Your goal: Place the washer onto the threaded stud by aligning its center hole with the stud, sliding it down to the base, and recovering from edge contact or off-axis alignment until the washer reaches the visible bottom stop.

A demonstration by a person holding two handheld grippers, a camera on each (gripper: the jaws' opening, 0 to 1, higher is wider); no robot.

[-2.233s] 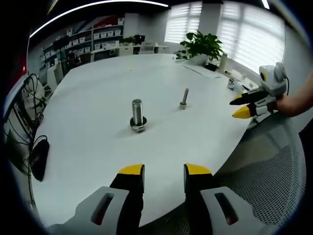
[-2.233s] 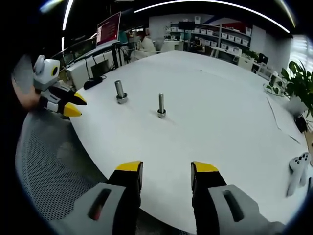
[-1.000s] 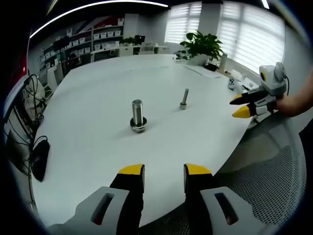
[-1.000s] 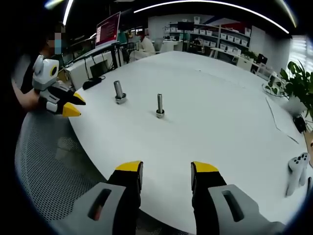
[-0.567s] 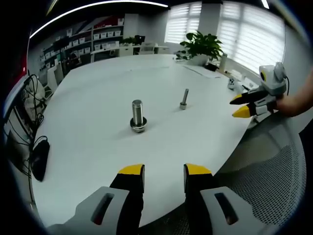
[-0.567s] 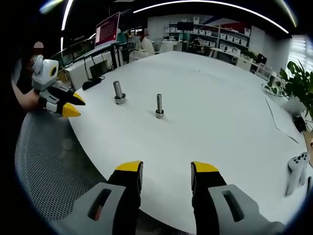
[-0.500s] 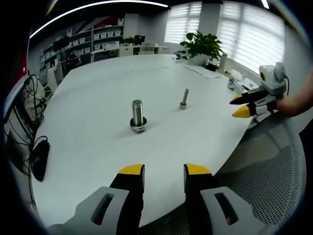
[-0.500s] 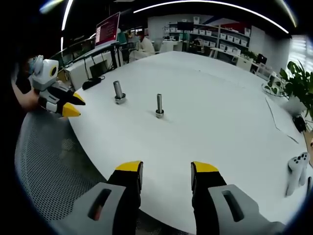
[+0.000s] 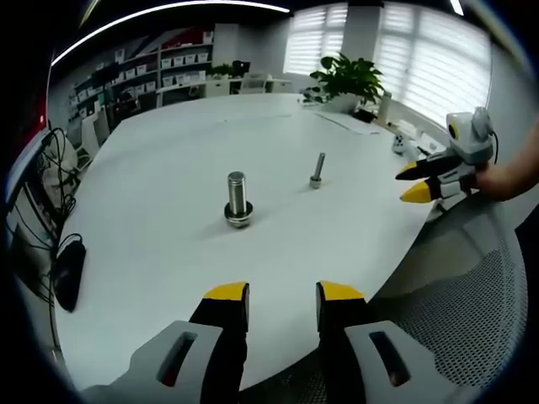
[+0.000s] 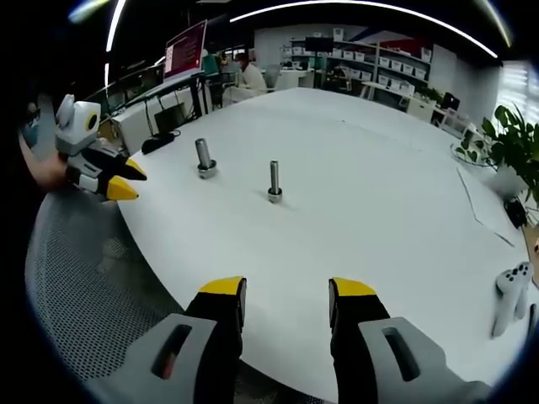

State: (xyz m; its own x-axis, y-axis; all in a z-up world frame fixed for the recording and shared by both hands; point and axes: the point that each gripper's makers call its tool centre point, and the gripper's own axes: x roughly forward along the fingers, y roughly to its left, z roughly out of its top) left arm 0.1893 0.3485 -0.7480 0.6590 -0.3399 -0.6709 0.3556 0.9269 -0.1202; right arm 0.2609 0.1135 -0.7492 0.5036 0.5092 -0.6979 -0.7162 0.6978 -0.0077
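White tabletop [image 9: 152, 252] carries the thick threaded stud [image 9: 237, 195], a washer [image 9: 238, 220] seemingly seated at its base, and a thinner stud [image 9: 317, 168] nearby. Left gripper [image 9: 282, 295] and right gripper [image 10: 286, 290] are held parted, empty, at the edge, well apart from both.

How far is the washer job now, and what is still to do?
Judged from now, possibly done: a ring that may be the washer sits at the base of the thick stud; the thin stud has a flange at its base. Nothing is in hand: the left tool and right tool are open, back at the table edge.
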